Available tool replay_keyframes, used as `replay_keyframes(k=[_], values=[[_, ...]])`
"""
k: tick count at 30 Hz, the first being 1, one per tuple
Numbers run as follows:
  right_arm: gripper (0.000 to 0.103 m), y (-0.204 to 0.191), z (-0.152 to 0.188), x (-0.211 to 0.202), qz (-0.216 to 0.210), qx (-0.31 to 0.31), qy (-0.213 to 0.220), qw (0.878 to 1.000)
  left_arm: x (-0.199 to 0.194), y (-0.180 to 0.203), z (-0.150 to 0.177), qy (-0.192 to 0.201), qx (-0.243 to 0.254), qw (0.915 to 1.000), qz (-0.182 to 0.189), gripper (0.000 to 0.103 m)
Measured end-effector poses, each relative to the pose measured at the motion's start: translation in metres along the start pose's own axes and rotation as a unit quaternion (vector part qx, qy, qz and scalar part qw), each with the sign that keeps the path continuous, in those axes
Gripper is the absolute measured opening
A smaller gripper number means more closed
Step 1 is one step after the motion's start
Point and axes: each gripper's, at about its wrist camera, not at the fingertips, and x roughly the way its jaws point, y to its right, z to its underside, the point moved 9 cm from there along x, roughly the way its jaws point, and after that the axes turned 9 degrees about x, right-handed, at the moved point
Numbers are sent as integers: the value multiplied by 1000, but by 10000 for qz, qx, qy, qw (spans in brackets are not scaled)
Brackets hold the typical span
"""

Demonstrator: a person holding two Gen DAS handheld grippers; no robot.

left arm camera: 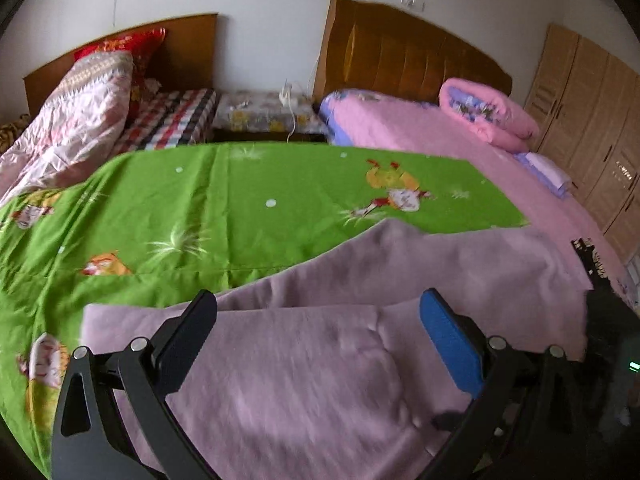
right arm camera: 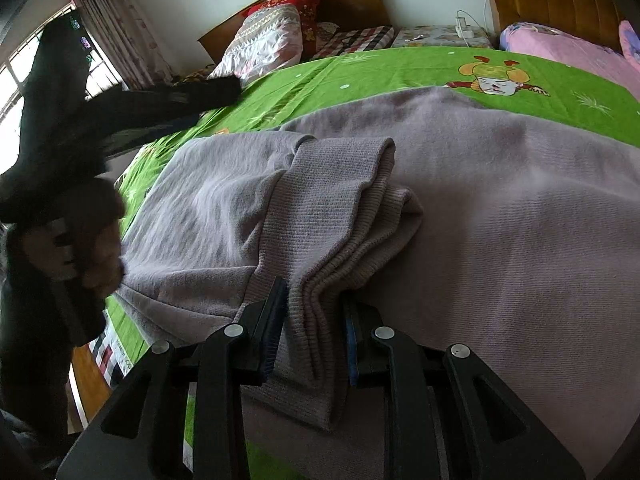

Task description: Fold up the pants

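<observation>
Cuffs clamped, left tongs free

Right gripper (right arm camera: 314,320) at the bottom centre of its frame is closed narrow on the stacked ribbed cuffs (right arm camera: 340,216) of the mauve pants (right arm camera: 500,220), several knit layers pinched between its pads. Left gripper (left arm camera: 316,320) hangs wide apart above the cloth, holding nothing. The pants lie spread on the green sheet (left arm camera: 224,200), running from the cuffs up and rightward across the frame, so the fold likely goes along that length, led by the right gripper, which is already on the cloth. Motion blur softens the left view. The waistband cannot be made out, and the garment's lower edge is cut off behind the gripper arms. A dark shape at the left edge of the right view hides the sheet there.
</observation>
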Motion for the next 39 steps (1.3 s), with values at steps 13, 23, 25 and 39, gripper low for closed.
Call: replay_keyframes(k=[13, 23, 25, 39], values=[[23, 59, 15, -59, 487, 385, 254, 9977, 50, -18, 31, -466, -352, 9982, -93, 101], [57, 220, 75, -203, 554, 3078, 1586, 9365, 6, 28, 0, 238, -115, 9995, -165, 101], [58, 238, 79, -199, 581, 3320, 1430, 9306, 7, 50, -3, 240, 163, 9996, -56, 101], [62, 265, 40, -170, -428, 3947, 1604, 9037, 61, 73, 30, -468, 543, 9974, -42, 101]])
